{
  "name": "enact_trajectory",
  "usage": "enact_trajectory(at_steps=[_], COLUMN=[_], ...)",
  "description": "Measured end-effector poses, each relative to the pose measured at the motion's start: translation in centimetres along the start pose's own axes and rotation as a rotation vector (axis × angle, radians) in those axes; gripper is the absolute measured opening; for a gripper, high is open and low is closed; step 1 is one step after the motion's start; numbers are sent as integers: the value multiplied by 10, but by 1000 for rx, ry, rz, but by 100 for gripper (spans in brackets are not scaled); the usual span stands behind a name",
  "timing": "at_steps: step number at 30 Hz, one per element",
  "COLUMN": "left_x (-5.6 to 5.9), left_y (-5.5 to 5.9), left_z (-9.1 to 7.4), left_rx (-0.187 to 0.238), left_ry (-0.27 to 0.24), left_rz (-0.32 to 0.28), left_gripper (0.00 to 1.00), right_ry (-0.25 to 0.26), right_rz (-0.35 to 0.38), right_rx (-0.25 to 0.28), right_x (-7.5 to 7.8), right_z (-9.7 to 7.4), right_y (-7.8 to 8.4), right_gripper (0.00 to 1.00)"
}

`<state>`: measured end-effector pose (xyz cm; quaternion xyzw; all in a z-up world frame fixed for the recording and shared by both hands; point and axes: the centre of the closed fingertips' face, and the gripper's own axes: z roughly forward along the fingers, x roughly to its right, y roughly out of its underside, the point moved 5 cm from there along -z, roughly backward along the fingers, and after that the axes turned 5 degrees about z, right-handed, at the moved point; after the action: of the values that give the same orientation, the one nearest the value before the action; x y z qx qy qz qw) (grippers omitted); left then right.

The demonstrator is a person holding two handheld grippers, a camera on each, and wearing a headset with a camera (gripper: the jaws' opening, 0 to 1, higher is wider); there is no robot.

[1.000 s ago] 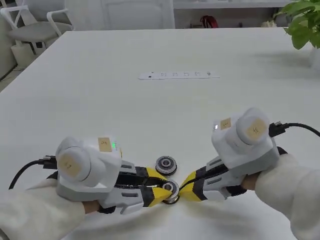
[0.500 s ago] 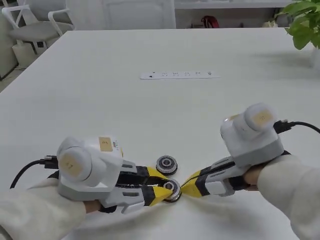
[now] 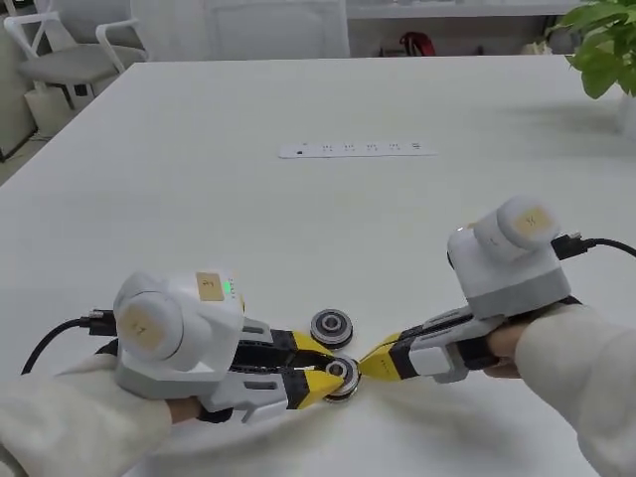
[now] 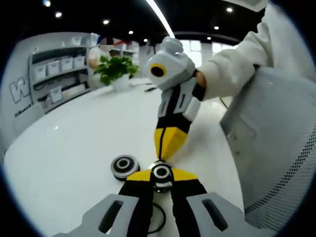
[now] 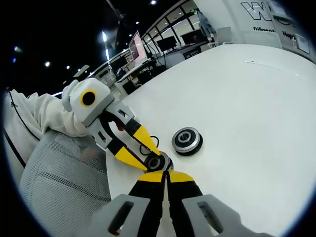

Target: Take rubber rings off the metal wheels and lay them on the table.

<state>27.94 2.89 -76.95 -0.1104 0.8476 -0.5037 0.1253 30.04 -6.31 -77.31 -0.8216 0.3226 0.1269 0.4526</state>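
Note:
My left gripper (image 3: 333, 379) lies low on the white table (image 3: 298, 219), shut on a small metal wheel (image 3: 342, 375). In the left gripper view the wheel (image 4: 161, 174) sits between the yellow fingertips. My right gripper (image 3: 369, 365) comes in from the right, jaws shut, its tips touching the wheel's rim (image 5: 157, 162). Whether they pinch the rubber ring I cannot tell. A second wheel (image 3: 331, 326) with a black ring around it lies flat just behind. A thin black loop (image 4: 165, 217), apparently a loose ring, lies under my left jaws.
A white power strip (image 3: 356, 149) lies mid-table. A potted plant (image 3: 601, 45) stands at the far right corner and a chair (image 3: 70, 55) beyond the far left edge. Black cables (image 3: 55, 338) trail from both grippers.
The right gripper's body has swung up and to the right while its tips stayed at the held wheel. The left gripper and the second wheel have not moved.

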Motion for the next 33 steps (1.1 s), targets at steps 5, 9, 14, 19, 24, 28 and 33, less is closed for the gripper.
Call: enact_trajectory(at_steps=[5, 9, 14, 19, 24, 28, 33], left_x=[-1, -1, -1, -1, -1, -1, -1], left_y=[0, 0, 0, 0, 1, 1, 1], left_z=[0, 0, 0, 0, 0, 0, 0], left_rx=[0, -1, -1, -1, 0, 0, 1], left_ry=[0, 1, 1, 0, 0, 1, 1], left_rz=[-5, -3, 0, 1, 1, -1, -1], left_gripper=[13, 13, 13, 13, 13, 13, 13], right_ry=[0, 4, 6, 7, 7, 2, 1], right_rz=[6, -5, -10, -17, -21, -18, -22], right_rx=[-2, -7, -10, -11, -11, -10, -10], right_x=[-2, -4, -5, -9, -11, -12, -14], right_z=[1, 1, 1, 1, 1, 1, 2], right_y=[-1, -2, -3, -4, -4, -4, -4], right_gripper=[0, 0, 0, 0, 0, 0, 0])
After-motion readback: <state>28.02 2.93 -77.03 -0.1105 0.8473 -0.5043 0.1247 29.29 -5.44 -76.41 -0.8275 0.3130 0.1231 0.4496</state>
